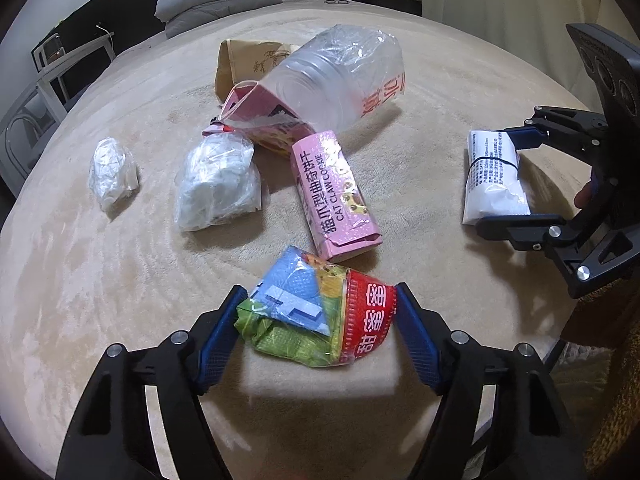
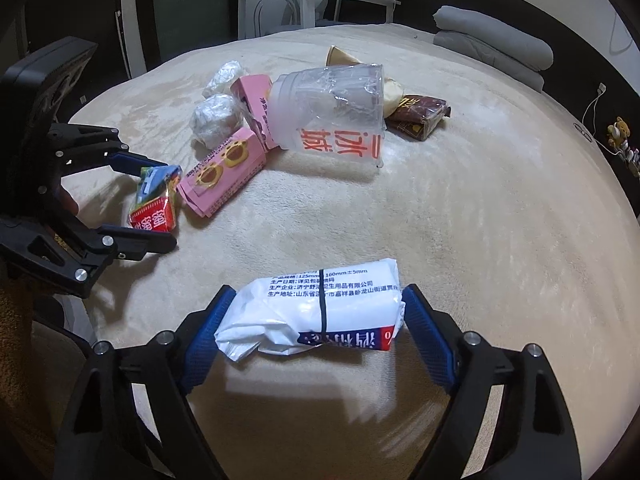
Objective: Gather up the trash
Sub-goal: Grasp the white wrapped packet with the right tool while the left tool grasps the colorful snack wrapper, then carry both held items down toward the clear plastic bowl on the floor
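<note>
Trash lies scattered on the beige bed (image 1: 120, 300). A crumpled colourful snack wrapper (image 1: 316, 312) sits crosswise between the left gripper (image 1: 316, 320)'s jaws, pinched lightly at both ends. A white tissue pack (image 2: 316, 312), long axis also spanning the gap, sits likewise in the right gripper (image 2: 316, 320). Beyond lie a pink cookie box (image 1: 334, 196) and a clear plastic bag (image 1: 340, 76), nearer the left.

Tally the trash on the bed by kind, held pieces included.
Pink boxes: 2
Clear plastic bags: 3
Brown paper bag: 1
Brown pack: 1
Colourful wrapper: 1, between the left fingers
White tissue pack: 1, between the right fingers
Total: 9
</note>
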Demonstrator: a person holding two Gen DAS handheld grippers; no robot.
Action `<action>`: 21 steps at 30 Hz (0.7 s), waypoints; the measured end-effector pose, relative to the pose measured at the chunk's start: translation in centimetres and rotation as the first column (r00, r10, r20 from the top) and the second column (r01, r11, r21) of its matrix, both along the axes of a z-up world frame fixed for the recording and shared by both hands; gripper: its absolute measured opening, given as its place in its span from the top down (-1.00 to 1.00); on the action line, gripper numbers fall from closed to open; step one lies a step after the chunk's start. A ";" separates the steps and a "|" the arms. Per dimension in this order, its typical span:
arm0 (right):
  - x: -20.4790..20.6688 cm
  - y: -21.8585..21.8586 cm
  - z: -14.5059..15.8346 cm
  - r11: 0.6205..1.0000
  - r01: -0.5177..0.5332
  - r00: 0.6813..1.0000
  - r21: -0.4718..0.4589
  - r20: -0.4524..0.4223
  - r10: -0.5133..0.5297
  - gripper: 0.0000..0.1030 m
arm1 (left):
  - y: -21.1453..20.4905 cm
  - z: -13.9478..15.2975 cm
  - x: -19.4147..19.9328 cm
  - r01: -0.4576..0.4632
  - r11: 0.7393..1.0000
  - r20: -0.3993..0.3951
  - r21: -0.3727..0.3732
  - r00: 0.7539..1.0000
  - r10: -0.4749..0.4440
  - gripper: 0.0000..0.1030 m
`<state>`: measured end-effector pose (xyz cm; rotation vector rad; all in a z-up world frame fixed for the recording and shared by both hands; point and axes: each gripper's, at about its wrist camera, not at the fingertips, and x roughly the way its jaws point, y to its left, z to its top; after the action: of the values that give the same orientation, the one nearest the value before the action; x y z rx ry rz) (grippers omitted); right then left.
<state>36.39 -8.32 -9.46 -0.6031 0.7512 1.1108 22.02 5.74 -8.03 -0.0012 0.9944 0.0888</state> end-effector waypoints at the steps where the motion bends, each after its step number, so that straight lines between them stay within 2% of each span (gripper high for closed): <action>1: 0.0 0.0 0.0 1.000 0.002 1.000 0.002 -0.002 -0.002 -0.55 | 0.0 0.0 -0.1 0.000 1.000 0.004 -0.007 1.000 0.000 -0.40; 7: 0.1 -0.2 0.4 1.000 0.008 1.000 0.012 0.000 -0.008 -0.48 | 0.2 0.2 -0.3 -0.005 1.000 0.029 -0.020 1.000 0.006 -0.38; 21: -2.3 -1.5 2.5 0.997 0.063 0.998 0.036 0.017 -0.063 -0.48 | 0.9 2.5 -2.5 -0.031 0.997 0.089 -0.068 0.995 0.037 -0.38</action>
<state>34.13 -9.86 -6.95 -0.5550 0.7289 1.0573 19.51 6.64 -5.51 -0.0827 0.9066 0.0867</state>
